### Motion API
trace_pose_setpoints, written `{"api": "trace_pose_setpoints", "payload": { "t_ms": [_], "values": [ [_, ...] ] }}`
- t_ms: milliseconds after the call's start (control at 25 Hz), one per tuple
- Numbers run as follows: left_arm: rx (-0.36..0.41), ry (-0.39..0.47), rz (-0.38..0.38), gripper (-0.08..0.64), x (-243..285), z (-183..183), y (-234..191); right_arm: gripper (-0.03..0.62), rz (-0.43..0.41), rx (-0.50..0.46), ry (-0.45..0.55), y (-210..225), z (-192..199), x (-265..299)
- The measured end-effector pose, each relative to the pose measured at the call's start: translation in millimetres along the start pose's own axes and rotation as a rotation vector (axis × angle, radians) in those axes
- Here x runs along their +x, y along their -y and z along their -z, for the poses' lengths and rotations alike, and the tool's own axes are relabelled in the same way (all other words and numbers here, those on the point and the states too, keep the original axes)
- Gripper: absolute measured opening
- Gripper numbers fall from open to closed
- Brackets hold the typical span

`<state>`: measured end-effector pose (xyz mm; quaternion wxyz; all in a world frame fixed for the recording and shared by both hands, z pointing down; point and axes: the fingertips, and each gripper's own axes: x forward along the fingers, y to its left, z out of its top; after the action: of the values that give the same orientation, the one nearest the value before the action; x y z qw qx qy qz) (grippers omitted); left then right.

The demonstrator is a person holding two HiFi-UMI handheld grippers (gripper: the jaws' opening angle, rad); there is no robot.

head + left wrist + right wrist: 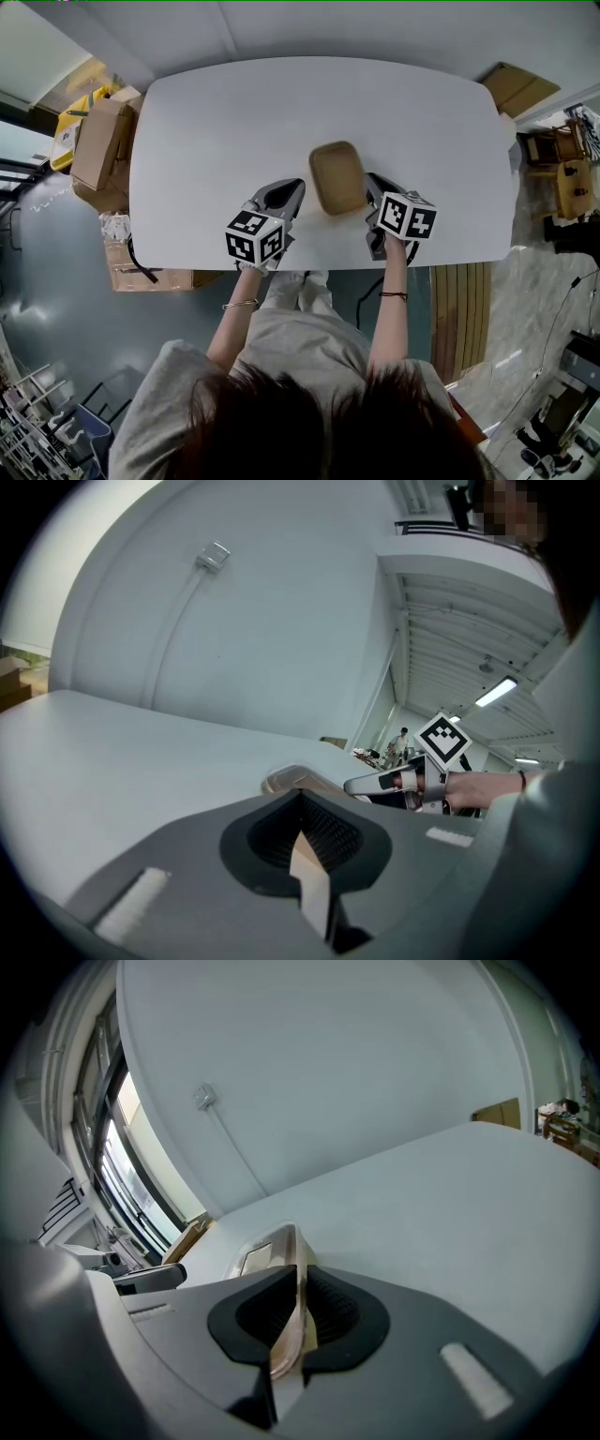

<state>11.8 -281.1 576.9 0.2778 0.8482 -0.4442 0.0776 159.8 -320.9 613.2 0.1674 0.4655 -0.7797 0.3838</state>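
Note:
A tan, rounded-square container (pixel 337 176) lies on the white table (pixel 234 122) near its front edge. My right gripper (pixel 369 184) is at the container's right side. In the right gripper view its jaws (pixel 300 1279) are shut on the container's thin clear-and-tan rim (pixel 262 1252). My left gripper (pixel 296 190) rests just left of the container. In the left gripper view its jaws (pixel 305 832) are shut with a narrow tan piece (pixel 311 878) between them. I cannot tell whether that piece belongs to the container (pixel 292 779) just beyond. The right gripper (pixel 375 785) shows past it.
Cardboard boxes (pixel 98 145) and a yellow item (pixel 75 112) stand off the table's left end. A cardboard sheet (pixel 516 86) lies beyond the far right corner, with wooden furniture (pixel 562 178) to the right. Wooden slats (pixel 459 309) sit beside the person's right arm.

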Motion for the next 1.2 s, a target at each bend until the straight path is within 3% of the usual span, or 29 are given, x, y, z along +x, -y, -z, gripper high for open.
{"api": "trace_pose_setpoints", "payload": {
  "t_ms": [1200],
  "values": [
    [0.074, 0.095, 0.032, -0.009, -35, -37, 21, 0.044, -0.073, -0.003, 0.124, -39, -25, -44]
  ]
}}
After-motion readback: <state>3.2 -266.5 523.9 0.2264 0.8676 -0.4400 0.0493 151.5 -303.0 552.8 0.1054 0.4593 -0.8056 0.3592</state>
